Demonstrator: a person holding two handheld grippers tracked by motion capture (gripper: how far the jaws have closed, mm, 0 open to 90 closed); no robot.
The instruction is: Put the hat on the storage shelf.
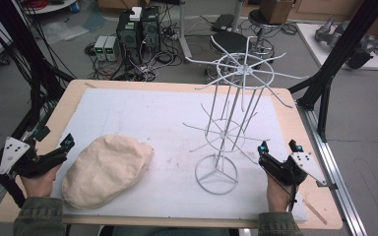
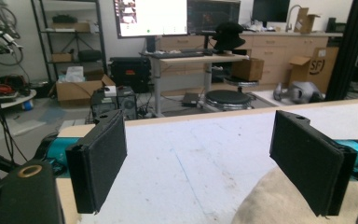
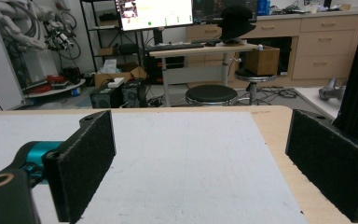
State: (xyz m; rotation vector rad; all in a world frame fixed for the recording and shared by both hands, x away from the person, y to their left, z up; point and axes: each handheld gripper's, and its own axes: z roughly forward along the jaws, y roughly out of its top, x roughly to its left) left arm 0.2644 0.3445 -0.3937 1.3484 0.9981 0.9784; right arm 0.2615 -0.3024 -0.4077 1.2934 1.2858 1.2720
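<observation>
We're looking down on the table [image 1: 39, 199], and the left gripper [image 1: 54, 149] sits at the lower left of the high view, its jaws spread wide and holding nothing. Just to its right lies the beige cloth hat [image 1: 107, 169], a soft rumpled mound on the white mat [image 1: 147, 118], close beside the gripper but not touching as far as we can tell. In the left gripper view the hat [image 2: 279, 200] pokes up at the bottom right of the frame, beneath the right-hand jaw, with open mat between the two black pads.

Over at the lower right of the high view, the right gripper [image 1: 279, 147] is also wide open and empty, resting near the mat's right edge. In the right gripper view we see bare mat [image 3: 186, 158] between its jaws, and wood of the table [image 3: 279, 140] at the right.

Between the hat and the right gripper stands the white wire rack [image 1: 231, 123], upright on its ring base, prongs fanning out at two levels, nothing hanging on them.
</observation>
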